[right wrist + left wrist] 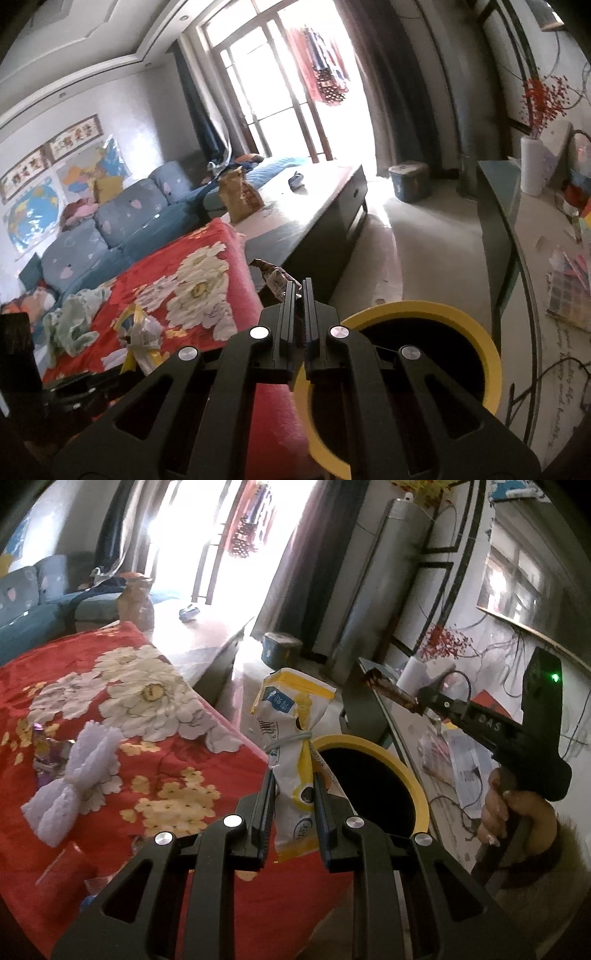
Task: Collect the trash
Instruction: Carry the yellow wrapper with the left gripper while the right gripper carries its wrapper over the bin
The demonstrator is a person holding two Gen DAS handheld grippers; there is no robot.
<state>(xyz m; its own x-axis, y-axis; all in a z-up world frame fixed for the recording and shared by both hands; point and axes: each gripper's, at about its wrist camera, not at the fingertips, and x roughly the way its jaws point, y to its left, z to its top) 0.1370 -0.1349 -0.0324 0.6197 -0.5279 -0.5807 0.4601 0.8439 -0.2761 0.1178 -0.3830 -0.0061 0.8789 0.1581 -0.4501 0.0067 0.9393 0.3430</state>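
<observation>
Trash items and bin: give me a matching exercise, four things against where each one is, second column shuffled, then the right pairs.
Things:
1. white-and-yellow packet
2. brown wrapper
3. white fluffy bow
4. yellow-rimmed bin

Places:
A. lying on the red floral blanket
B. standing on the floor beside the blanket
C. clamped in the right gripper
D. clamped in the left gripper

Pairs: 1-D, 2-C, 3-A, 4-B

"DAS" stands embossed on the right gripper's black body, at three o'clock; the wrapper's print is unreadable.
</observation>
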